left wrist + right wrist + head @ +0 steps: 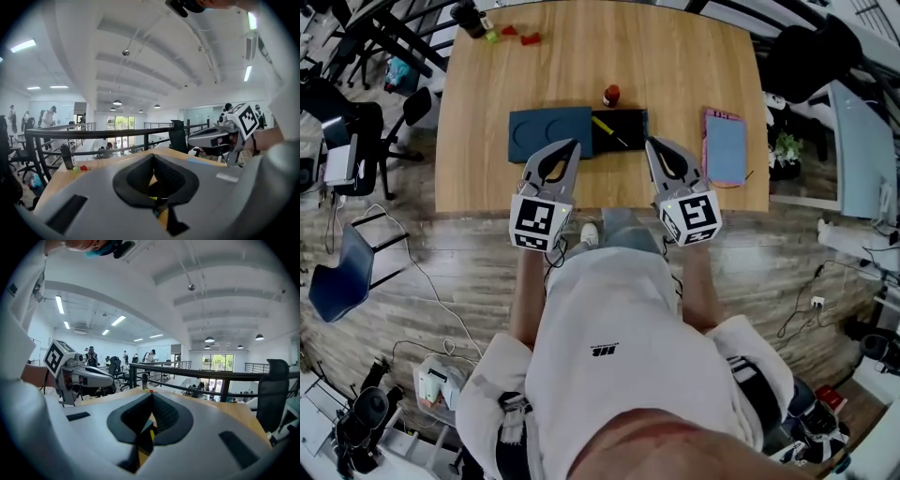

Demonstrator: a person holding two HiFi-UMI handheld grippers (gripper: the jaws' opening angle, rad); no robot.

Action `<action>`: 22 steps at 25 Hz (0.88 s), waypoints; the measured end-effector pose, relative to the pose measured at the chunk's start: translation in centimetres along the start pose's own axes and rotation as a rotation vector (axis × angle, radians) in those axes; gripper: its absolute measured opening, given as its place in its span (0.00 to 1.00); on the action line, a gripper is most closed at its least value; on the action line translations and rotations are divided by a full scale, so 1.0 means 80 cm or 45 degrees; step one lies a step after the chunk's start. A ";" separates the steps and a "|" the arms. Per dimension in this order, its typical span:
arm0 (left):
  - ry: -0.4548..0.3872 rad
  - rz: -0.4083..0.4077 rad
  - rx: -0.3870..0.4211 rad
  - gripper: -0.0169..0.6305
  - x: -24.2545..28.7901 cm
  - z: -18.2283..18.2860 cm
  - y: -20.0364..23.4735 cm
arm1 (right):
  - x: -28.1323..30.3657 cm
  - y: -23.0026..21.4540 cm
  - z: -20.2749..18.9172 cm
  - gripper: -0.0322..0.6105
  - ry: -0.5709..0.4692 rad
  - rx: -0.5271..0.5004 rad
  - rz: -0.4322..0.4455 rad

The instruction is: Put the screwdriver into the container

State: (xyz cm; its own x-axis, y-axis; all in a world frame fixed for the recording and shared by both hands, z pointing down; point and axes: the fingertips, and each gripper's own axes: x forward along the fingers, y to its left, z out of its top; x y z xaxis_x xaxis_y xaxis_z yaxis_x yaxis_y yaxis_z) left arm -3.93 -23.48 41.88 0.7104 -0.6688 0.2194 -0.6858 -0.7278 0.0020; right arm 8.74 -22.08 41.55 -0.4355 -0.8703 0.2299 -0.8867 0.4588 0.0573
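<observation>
A yellow-handled screwdriver (608, 130) lies slantwise on the black half (630, 123) of a flat container at the table's middle. The container's dark blue half (546, 132), with two round recesses, adjoins it on the left. My left gripper (574, 143) hovers at the blue half's near right corner, jaws together and empty. Just right of the black half's near corner, my right gripper (649, 142) is likewise shut and empty. In the left gripper view the left gripper (153, 155) has its tips meeting. The right gripper (151, 393) shows the same in its own view.
A small red object (610, 95) stands behind the container. A pink-edged blue tablet (726, 148) lies to the right. Small red and green blocks (515, 34) and a black bottle (469, 19) sit at the far left corner. The wooden table (487, 187) is ringed by chairs.
</observation>
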 end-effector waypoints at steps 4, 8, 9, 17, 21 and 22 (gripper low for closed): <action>0.007 -0.005 -0.003 0.04 -0.017 -0.008 -0.013 | -0.024 0.009 -0.002 0.04 -0.020 0.037 -0.008; 0.005 -0.018 -0.018 0.04 -0.025 -0.012 -0.023 | -0.037 0.019 -0.006 0.04 -0.012 0.058 -0.004; 0.003 -0.022 -0.018 0.04 -0.025 -0.012 -0.025 | -0.038 0.020 -0.007 0.04 -0.011 0.063 -0.003; -0.015 -0.047 -0.017 0.04 -0.023 -0.007 -0.033 | -0.041 0.025 -0.011 0.04 -0.004 0.067 0.007; -0.021 -0.047 -0.012 0.04 -0.017 0.000 -0.031 | -0.037 0.021 -0.007 0.04 -0.001 0.059 0.017; -0.023 -0.047 -0.011 0.04 -0.015 0.001 -0.031 | -0.036 0.020 -0.006 0.04 -0.001 0.057 0.020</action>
State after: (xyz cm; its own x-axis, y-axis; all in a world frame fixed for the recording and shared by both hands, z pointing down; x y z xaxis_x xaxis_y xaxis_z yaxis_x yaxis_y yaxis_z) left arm -3.08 -20.92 41.51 0.7381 -0.6439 0.2014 -0.6601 -0.7510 0.0181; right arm 8.65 -18.77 41.44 -0.4495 -0.8633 0.2296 -0.8858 0.4639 0.0098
